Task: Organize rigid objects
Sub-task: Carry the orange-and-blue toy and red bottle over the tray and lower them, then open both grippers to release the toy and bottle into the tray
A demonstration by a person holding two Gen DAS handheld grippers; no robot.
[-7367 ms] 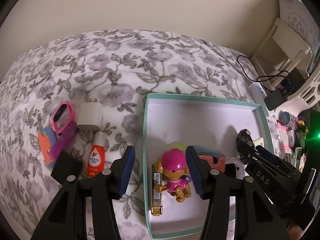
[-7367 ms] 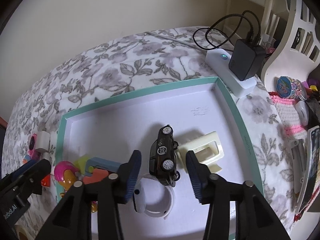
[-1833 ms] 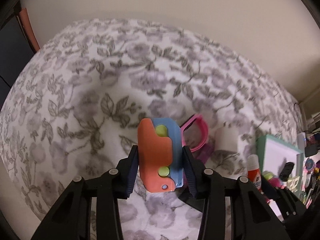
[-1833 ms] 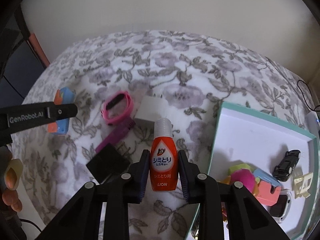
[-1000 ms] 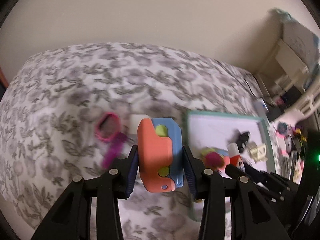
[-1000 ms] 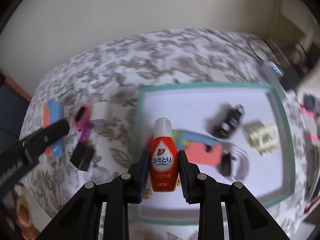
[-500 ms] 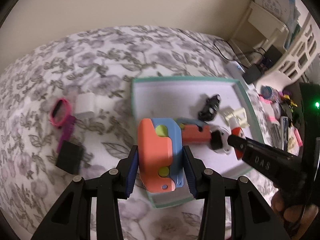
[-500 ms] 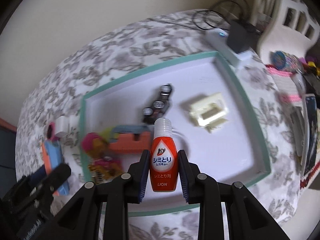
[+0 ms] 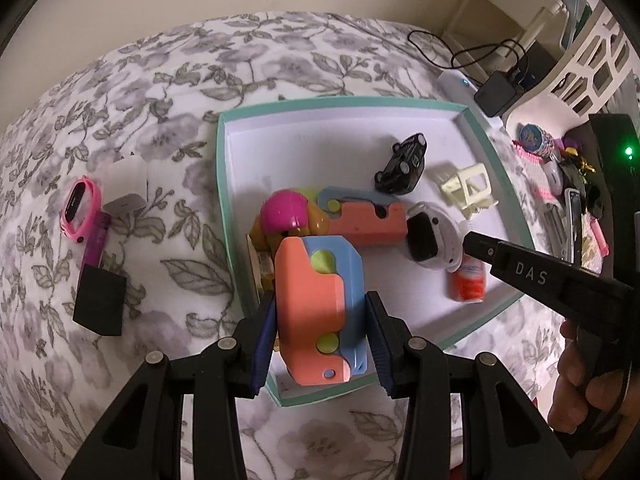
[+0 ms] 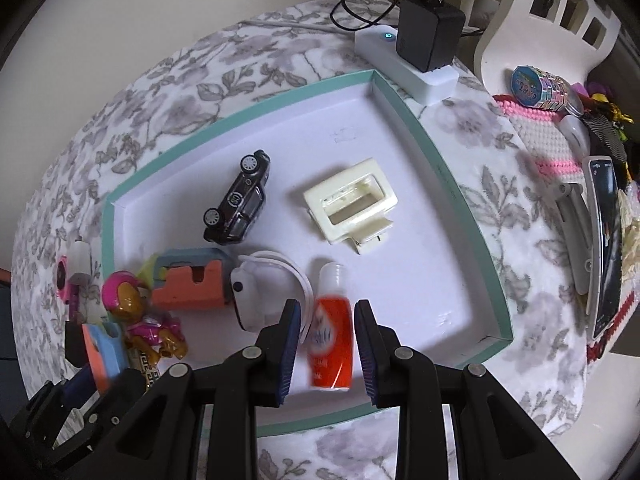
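The orange-and-blue plastic toy, probably light, stiff and slick-sided, hangs over the teal tray's near-left corner, and the left gripper pinches its flat sides. The red bottle lies blurred inside the tray's near edge between the parted fingers of the right gripper, apparently let go; it looks light and rigid, best held across its body.

Dim indoor light — fisheye-warped edges

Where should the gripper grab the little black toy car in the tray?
Grip the small black toy car across its narrow body, between the two wheels, coming straight down from above. It lies tipped on its side in the teal-rimmed white tray, wheels showing, with bare floor along both long sides for the fingers. Judging by that, the ends give a worse hold.
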